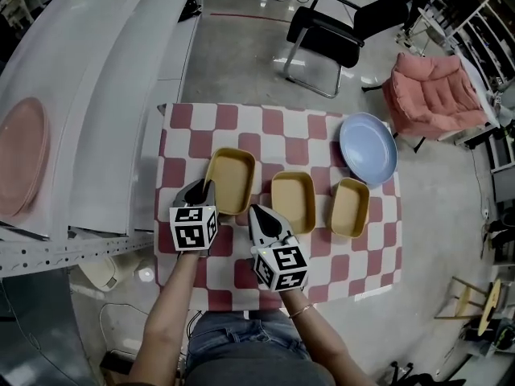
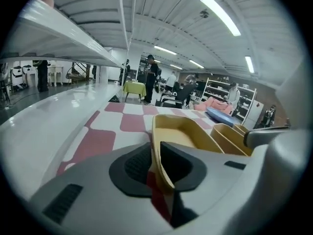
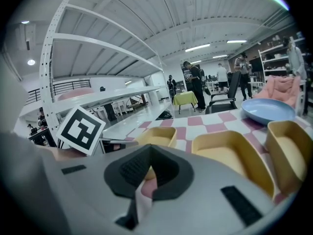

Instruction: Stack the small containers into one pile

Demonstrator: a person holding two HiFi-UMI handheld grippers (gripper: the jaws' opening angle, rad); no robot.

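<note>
Three shallow yellow containers lie in a row on the red-and-white checked tablecloth [image 1: 183, 170]: a left one [image 1: 231, 179], a middle one [image 1: 293, 201] and a right one [image 1: 350, 207]. My left gripper [image 1: 204, 188] is at the left container's near-left corner. In the left gripper view the left container's [image 2: 182, 131] thin wall runs between the jaws of the left gripper [image 2: 156, 147], and both pads press on it. My right gripper [image 1: 257, 212] hovers between the left and middle containers, its right gripper [image 3: 148, 150] tips touching with nothing held.
A blue plate [image 1: 368, 147] rests at the table's far right corner. A white shelf unit [image 1: 96, 95] with a pink plate [image 1: 20, 155] runs along the left. A black chair [image 1: 338, 30] and a pink cushioned chair [image 1: 430, 87] stand beyond the table.
</note>
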